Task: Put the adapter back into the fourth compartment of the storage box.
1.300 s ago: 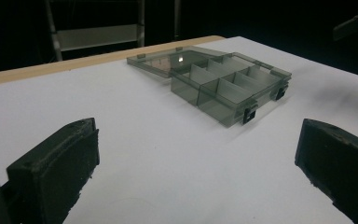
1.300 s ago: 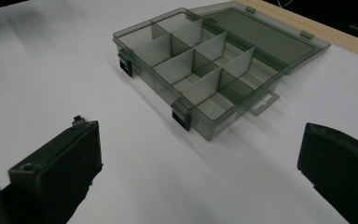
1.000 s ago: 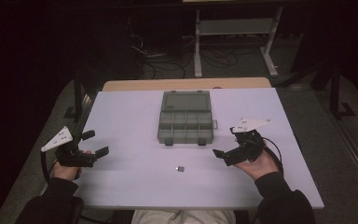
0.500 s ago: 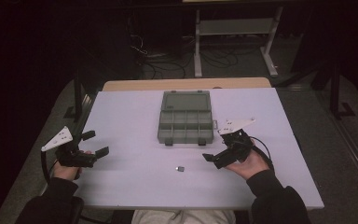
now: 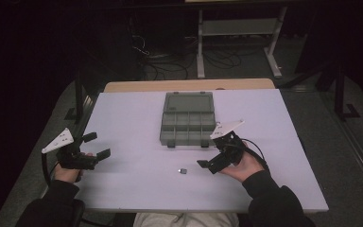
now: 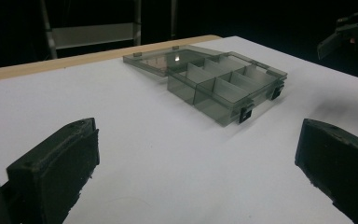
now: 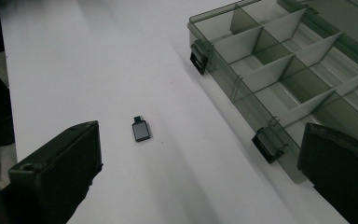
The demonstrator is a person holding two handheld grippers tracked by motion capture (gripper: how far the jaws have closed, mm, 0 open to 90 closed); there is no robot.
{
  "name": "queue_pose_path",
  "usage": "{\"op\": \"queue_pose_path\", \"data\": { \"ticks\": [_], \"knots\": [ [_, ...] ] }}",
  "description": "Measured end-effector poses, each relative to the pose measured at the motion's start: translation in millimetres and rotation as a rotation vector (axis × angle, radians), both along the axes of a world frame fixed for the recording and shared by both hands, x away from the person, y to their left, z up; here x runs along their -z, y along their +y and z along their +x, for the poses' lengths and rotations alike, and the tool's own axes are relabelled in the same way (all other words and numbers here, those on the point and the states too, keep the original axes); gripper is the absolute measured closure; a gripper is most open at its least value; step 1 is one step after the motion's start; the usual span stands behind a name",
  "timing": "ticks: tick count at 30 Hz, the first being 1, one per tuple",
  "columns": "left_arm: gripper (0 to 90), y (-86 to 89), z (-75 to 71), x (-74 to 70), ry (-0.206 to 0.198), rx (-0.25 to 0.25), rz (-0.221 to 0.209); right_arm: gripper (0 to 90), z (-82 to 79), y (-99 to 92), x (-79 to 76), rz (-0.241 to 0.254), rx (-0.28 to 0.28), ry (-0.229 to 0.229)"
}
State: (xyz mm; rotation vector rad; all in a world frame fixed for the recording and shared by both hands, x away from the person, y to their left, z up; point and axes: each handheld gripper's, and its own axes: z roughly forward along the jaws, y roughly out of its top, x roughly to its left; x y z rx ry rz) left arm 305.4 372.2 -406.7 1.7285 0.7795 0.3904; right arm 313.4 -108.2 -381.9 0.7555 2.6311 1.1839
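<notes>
- the work looks barely begun: the small dark adapter (image 5: 183, 170) lies loose on the white table (image 5: 123, 123), just in front of the open divided box (image 5: 187, 124), and touches neither gripper.
- the box compartments in view look empty, lid folded back flat; picking up the adapter and placing it inside both look left to do.
- right gripper (image 5: 207, 165) hovers low just right of the adapter, tipped down toward it, jaws spread wide and holding nothing; the adapter (image 7: 141, 129) sits ahead between them.
- left gripper (image 5: 96, 145) rests well apart at the table's left edge, jaws released, empty, pointing at the box (image 6: 223, 84).
</notes>
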Motion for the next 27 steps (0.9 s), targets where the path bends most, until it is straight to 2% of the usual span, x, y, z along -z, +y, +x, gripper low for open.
{"op": "queue_pose_path", "data": {
  "ticks": [27],
  "knots": [
    [0.0, 0.0, -0.3, -0.2, 0.0, -0.002, -0.003, 0.0, 1.4, 30.4, 14.0, -0.051, -0.082, 0.038]
  ]
}}
